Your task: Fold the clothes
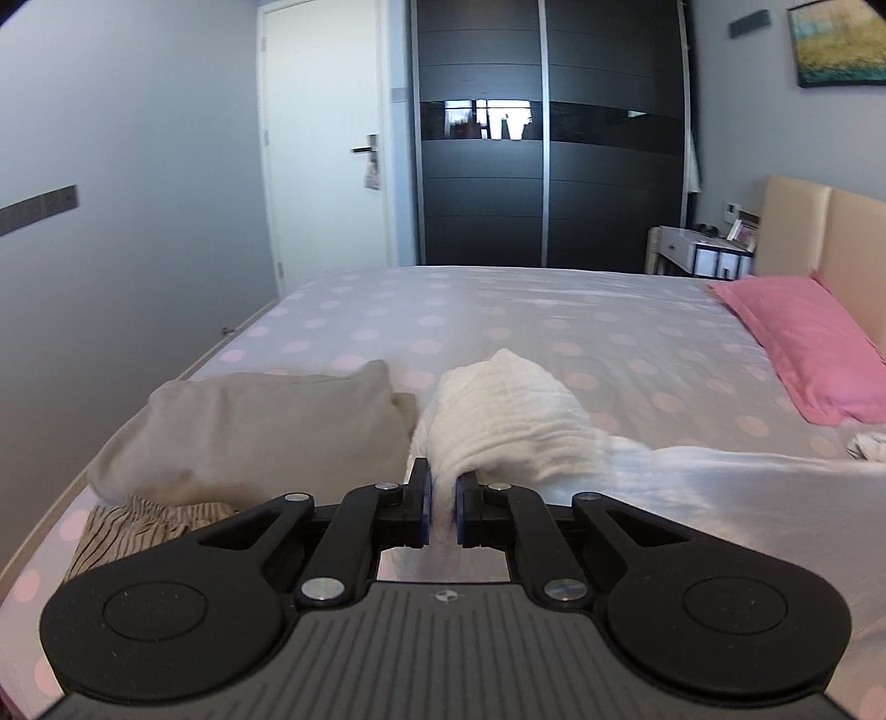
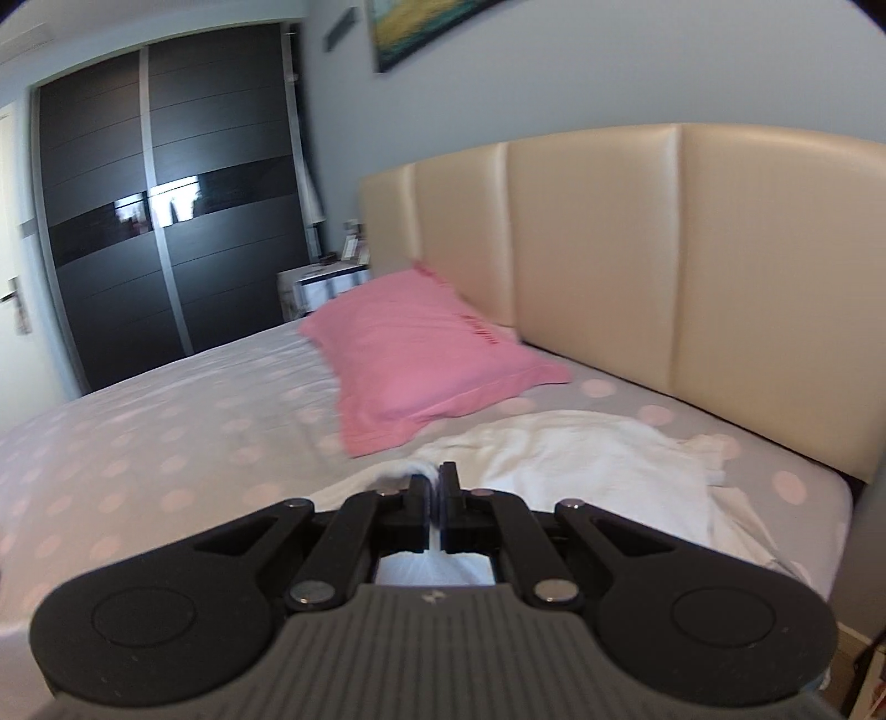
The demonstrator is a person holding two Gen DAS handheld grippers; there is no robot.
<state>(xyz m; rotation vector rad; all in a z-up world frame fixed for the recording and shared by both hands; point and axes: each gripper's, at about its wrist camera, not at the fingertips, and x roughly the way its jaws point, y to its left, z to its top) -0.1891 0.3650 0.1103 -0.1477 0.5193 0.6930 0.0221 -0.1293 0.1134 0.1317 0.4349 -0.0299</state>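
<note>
I've got the white garment (image 1: 498,410) pinched in the left gripper (image 1: 443,498); cloth bunches up ahead of the tips and trails off to the right across the bed (image 1: 498,310). Right gripper (image 2: 436,493) is clamped narrow on a fold of the same white cloth (image 2: 581,459), the rest spread flat ahead-right of it, near the headboard (image 2: 609,266).

Writing: dark pink lettering along the pink pillow (image 2: 421,354), too blurred to read. Small round logo on the left gripper body, illegible.

Around: left of the left gripper lies a beige pillow (image 1: 249,426), and a striped item (image 1: 138,526) pokes out under its near edge. Pink pillow sits ahead of the right gripper, just beyond the white cloth, its near corner touching or overlapping it. Beyond the bed: dark wardrobe (image 1: 542,138), white door (image 1: 326,138), nightstand (image 1: 698,249), framed painting (image 1: 836,44) on the wall. Sheet is pale w/ pink dots.
</note>
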